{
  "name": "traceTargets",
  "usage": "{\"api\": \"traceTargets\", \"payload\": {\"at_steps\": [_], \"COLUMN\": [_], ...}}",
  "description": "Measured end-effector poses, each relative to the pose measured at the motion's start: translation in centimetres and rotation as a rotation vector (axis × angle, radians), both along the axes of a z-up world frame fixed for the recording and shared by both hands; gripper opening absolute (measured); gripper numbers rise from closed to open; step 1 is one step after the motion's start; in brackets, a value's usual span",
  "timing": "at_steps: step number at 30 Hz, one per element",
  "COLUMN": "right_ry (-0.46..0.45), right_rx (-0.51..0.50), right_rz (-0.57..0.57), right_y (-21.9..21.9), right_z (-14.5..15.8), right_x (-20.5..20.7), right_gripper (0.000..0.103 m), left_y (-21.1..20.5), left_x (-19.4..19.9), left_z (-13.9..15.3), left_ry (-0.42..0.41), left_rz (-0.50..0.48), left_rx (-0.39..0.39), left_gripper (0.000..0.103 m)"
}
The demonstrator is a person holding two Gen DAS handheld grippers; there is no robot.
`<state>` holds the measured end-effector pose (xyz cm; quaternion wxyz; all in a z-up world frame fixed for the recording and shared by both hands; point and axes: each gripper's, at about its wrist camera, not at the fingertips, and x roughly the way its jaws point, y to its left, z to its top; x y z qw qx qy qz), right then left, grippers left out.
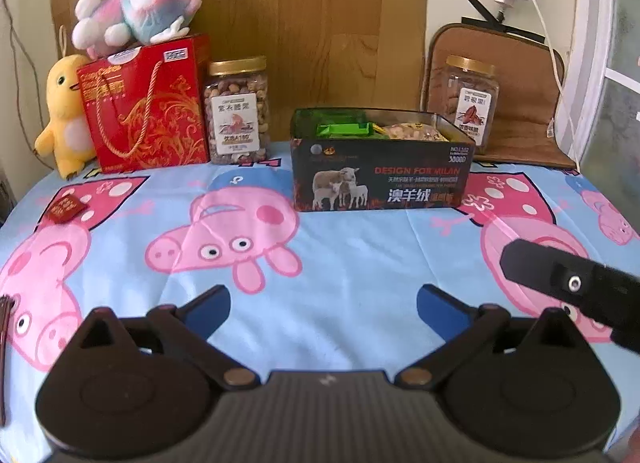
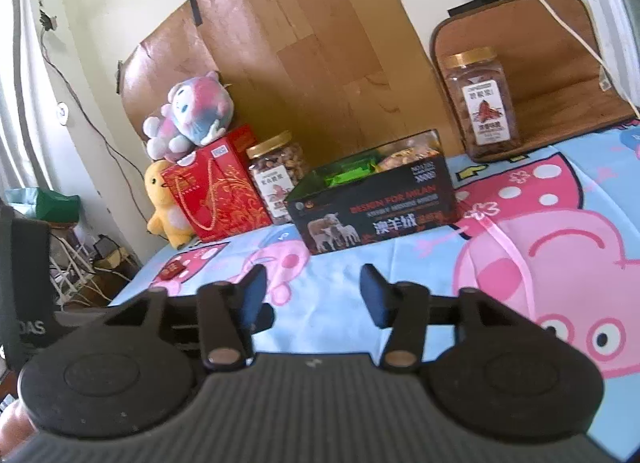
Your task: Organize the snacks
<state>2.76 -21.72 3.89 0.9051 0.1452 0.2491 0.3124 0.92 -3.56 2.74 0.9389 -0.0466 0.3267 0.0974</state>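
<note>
A: Surface, box at back centre, part-filled. Red packet loose, far left.
B: Left gripper fingers wide, right gripper half-spread, both empty. Probably approach packet low, pinch flat.

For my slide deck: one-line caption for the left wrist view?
Open left tongs hover empty over the cartoon-pig tablecloth, facing a black tin box of snacks.
</note>
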Motion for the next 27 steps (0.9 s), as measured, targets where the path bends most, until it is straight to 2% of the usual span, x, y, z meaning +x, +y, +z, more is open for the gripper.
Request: {"api": "traceTargets", "payload": {"at_steps": [10, 14, 20, 27], "right_ry": [0.056, 0.068, 0.054, 0.05], "right_rx": [0.009, 0.02, 0.029, 0.037], "right_rz": [-0.022, -0.018, -0.019, -0.021], "right_y": [-0.6, -0.6, -0.8, -1.1], "right_z": [-0.8, -0.8, -0.6, -0.5], "right_x": [-0.7, -1.1, -1.8, -2.3], "right_gripper": [0.068, 0.068, 0.069, 0.07], "left_y": [-1.1, -1.6, -1.9, -2.7], "left_x": [-1.0, -1.2, -2.2, -2.9], "left_z": [-0.2, -0.2, -0.1, 0.1], "left_ry": [0.047, 0.073, 0.064, 0.067], "left_rz": [0.009, 0.007, 0.014, 0.029], "left_rx": [0.042, 0.07, 0.059, 0.104], "left_gripper": [0.103, 0.103, 0.103, 0.103]}}
